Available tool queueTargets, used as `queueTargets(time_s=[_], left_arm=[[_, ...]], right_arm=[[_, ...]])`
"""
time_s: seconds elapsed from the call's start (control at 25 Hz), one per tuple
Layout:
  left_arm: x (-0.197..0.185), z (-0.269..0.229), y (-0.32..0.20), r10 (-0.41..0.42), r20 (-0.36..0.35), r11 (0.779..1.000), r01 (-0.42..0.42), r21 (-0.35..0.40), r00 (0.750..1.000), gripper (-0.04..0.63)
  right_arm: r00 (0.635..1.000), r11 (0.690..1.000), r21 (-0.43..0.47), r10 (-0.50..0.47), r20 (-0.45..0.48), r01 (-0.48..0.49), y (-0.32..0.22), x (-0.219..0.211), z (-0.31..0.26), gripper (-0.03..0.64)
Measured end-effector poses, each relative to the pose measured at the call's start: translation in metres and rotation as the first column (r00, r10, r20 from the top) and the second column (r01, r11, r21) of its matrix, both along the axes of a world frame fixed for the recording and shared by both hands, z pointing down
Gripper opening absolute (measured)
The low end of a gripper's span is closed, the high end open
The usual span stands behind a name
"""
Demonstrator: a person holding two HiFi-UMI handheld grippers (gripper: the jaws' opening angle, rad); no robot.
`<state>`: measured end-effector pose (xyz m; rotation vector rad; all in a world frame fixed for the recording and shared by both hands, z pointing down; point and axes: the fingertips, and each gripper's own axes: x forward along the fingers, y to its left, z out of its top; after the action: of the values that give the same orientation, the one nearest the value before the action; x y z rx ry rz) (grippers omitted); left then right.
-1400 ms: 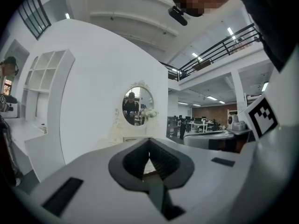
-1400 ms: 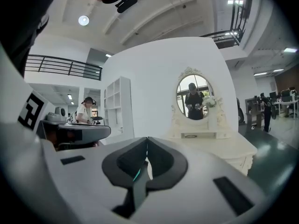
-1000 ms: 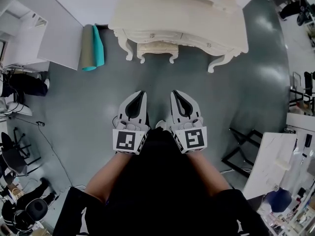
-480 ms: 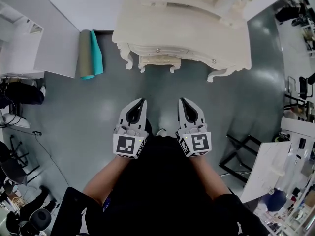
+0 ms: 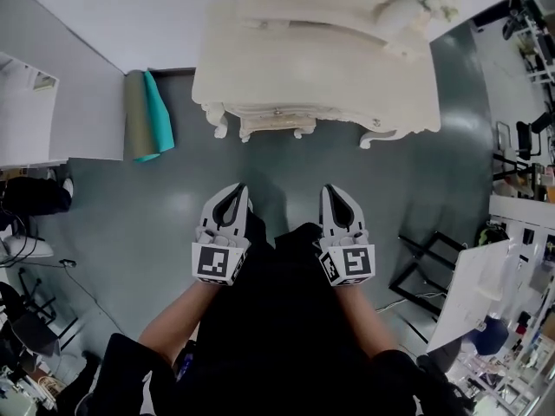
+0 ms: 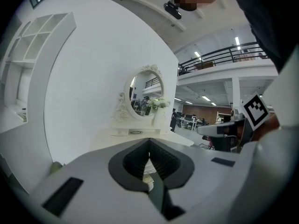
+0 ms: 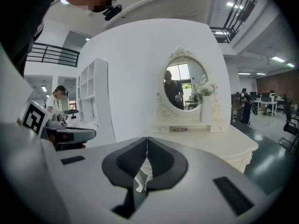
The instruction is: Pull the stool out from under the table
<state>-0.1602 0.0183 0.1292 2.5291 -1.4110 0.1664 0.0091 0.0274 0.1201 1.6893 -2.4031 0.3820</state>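
While the person stood on the grey floor point(image 5: 434, 189) facing the bench point(image 5: 321, 76), both tools were held low in front of the body, side by side but apart from each other. The left tool point(image 5: 238, 189) had its two jaws pressed fully together. Its own view showed the dark pads meeting in one line, with nothing pinched between them. The right tool point(image 5: 331, 189) was in the same state: its jaws were pressed together along their tips and it carried nothing. Neither tool touched the bench, the stool or the floor, and both pointed toward the bench from well away.

The stool point(image 5: 271, 126) stood under the front edge of the bench, between the curved legs. Only its cream carved front and short feet showed in the head view, and the rest was covered by the bench top. It was well apart from both tools.

On the back of the bench stood an oval mirror point(image 7: 184, 90) in an ornate cream frame, and just beside it a white vase point(image 7: 206, 107) with flowers. To the left of the bench, two rolled mats point(image 5: 146, 115), one olive and one teal, lay on the floor by the wall.
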Motion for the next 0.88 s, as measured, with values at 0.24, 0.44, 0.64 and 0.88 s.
queueTargets(time_s=[0.24,0.44,0.64,0.88], left_arm=[[0.006,0.013,-0.030,0.011,0.008,0.999,-0.011,-0.031,1.000,0.014],[0.024,0.029,-0.059,-0.007,0.054,0.999,0.010,-0.042,0.999,0.014],[0.037,0.041,-0.087,-0.073,0.125,0.996,0.080,-0.046,0.989,0.014],[0.035,0.070,-0.116,-0.182,0.132,0.978,0.194,-0.080,0.974,0.014]], right_arm=[[1.000,0.999,-0.046,0.027,0.004,-0.027,-0.015,0.005,0.016,0.017],[1.000,0.999,-0.050,-0.010,0.014,0.011,-0.048,0.015,0.036,0.017],[0.994,0.994,-0.014,-0.104,0.035,0.105,-0.089,0.021,0.045,0.018],[0.987,0.986,-0.053,-0.153,0.045,0.155,-0.124,0.038,0.082,0.017]])
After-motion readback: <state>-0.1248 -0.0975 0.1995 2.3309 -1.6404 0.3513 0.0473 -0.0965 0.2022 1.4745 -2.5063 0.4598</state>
